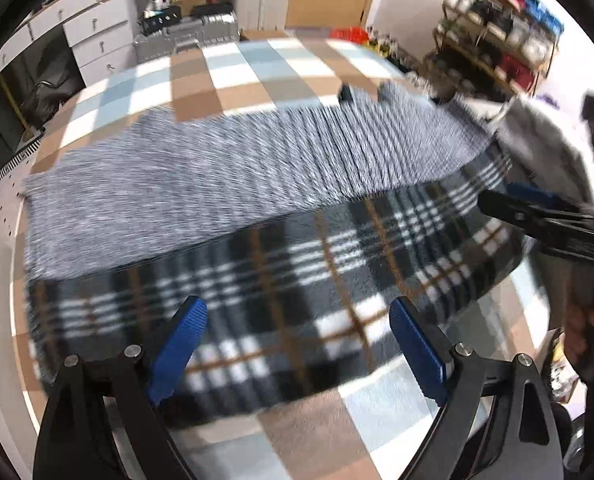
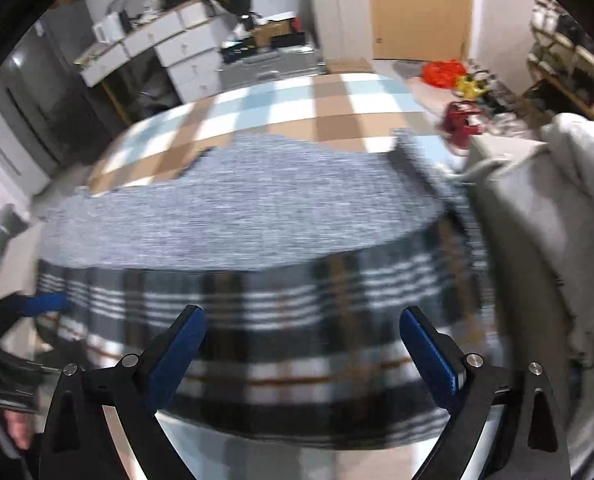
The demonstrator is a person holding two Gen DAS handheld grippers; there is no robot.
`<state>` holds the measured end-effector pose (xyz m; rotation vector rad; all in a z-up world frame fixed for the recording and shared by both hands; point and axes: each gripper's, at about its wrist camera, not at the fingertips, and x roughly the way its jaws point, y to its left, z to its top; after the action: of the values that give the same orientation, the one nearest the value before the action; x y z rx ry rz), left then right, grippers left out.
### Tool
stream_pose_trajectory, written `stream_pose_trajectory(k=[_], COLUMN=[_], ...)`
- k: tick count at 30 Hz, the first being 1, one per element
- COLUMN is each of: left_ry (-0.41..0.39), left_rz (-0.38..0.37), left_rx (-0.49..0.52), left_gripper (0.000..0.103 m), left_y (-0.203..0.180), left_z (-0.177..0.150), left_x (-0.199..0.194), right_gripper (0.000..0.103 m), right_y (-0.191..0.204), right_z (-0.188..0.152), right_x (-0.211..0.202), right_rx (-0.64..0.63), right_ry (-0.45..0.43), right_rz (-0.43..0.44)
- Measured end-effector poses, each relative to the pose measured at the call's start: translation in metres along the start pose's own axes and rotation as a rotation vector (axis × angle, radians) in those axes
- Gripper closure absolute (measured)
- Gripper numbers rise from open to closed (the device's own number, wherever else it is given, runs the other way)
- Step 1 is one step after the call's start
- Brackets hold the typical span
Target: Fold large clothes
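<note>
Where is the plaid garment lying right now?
In both wrist views the plaid garment lies flat on the checked tablecloth, nearest the cameras, its far part covered by the grey knit piece.

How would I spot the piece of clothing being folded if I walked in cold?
Find the big table covered by a checked cloth of pale blue, tan and white squares. Lying across it is a dark plaid garment, black and grey with white bars and thin tan lines. Its far half shows a speckled grey lining, unlike the plain pale grey clothing heaped at the right.
</note>
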<state>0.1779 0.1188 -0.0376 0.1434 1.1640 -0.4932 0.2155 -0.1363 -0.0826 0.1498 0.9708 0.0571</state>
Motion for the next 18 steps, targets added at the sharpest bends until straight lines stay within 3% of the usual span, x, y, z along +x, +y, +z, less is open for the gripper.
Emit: stream_pose_trajectory(k=[3,5,8,11,15,18], left_ry=[0.071,0.047,0.049,0.058,0.038,-0.015], left_rz=[0.055,0.033,0.022,-0.005,-0.023,0.058], left_rx=[-0.015,-0.039,-0.028,-0.031,-0.059,-0.038], left_gripper=[0.013,0.006,0.003,0.003,0.003,0.003], left_y=[0.012,0.022,0.026,0.03,0.047,0.064], left_z=[-0.004,-0.004,-0.003,0.001,-0.008,-0.023], left_x=[0.028,0.031,0.035,0.033,0.0,-0.025], right_gripper=[0.005,0.003,0.0,0.0,0.0,0.0], right_y=[0.014,0.016,0.013,0.009,-0.012,-0.045], right_z=[-0.008,-0.021,-0.024,-0.018,-0.017,-0.018], right_x=[0.018,0.035,0.046,0.049,0.024,0.001], right_rx=[-0.039,-0.084,-0.091,-0.087,-0.06,0.02], right_ry=[0.049,0.089,0.098,0.107,0.08,0.014], right_rz=[-0.027,-0.107,-0.131,-0.12,-0.015,0.03])
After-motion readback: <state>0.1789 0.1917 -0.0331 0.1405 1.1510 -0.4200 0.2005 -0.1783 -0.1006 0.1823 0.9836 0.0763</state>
